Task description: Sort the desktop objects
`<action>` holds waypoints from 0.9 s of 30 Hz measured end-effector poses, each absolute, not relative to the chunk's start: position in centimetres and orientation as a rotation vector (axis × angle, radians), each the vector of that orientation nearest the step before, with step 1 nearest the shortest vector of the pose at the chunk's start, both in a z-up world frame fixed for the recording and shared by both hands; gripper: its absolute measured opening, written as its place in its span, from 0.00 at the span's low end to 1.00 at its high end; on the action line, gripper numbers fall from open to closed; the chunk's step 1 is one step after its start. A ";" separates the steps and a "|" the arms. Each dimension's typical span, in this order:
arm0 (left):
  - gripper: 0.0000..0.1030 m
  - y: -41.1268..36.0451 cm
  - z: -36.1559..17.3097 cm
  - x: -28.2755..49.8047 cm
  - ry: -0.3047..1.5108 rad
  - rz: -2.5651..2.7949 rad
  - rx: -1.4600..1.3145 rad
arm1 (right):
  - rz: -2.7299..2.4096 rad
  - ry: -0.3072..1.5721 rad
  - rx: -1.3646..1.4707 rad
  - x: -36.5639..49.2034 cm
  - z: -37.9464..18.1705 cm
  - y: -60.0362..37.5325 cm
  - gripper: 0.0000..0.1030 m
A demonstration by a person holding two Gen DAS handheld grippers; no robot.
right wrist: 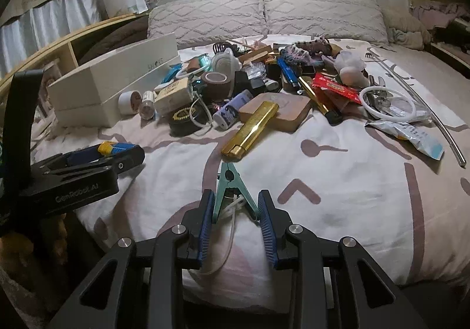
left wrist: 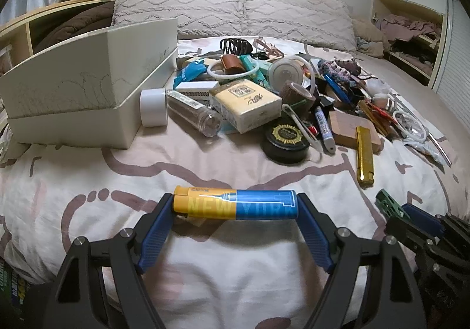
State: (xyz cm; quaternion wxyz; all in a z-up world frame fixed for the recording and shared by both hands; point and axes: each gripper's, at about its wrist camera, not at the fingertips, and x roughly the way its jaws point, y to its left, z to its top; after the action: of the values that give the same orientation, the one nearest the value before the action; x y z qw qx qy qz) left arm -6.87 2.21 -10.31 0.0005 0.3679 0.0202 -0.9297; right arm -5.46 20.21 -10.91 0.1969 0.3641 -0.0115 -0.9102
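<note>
Now the left claw [left wrist: 235, 208] is clamped end to end on a yellow-and-blue lighter [left wrist: 236, 203], held crosswise above the bed [left wrist: 88, 170]: light, rigid, slick plastic, so the end grip looks liable to slip. Over on the right claw [right wrist: 235, 208], the blue pads squeeze a green clip [right wrist: 232, 190] by its handles; it's springy, stiff and small. Beyond, a gold lighter [right wrist: 249, 130] lies at the edge of the clutter pile, with a white box [left wrist: 88, 88] to the left.
</note>
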 end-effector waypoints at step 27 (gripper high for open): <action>0.79 2.2 -3.0 -10.8 0.065 -2.976 0.959 | -2.597 -0.060 0.772 -9.7 -3.1 20.3 0.30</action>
State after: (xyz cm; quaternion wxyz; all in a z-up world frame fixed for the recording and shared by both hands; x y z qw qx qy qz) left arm -10.75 2.17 -2.99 0.0069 0.3067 0.0209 -0.9516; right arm -9.75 20.30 -3.09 0.2139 0.2782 -0.0215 -0.9362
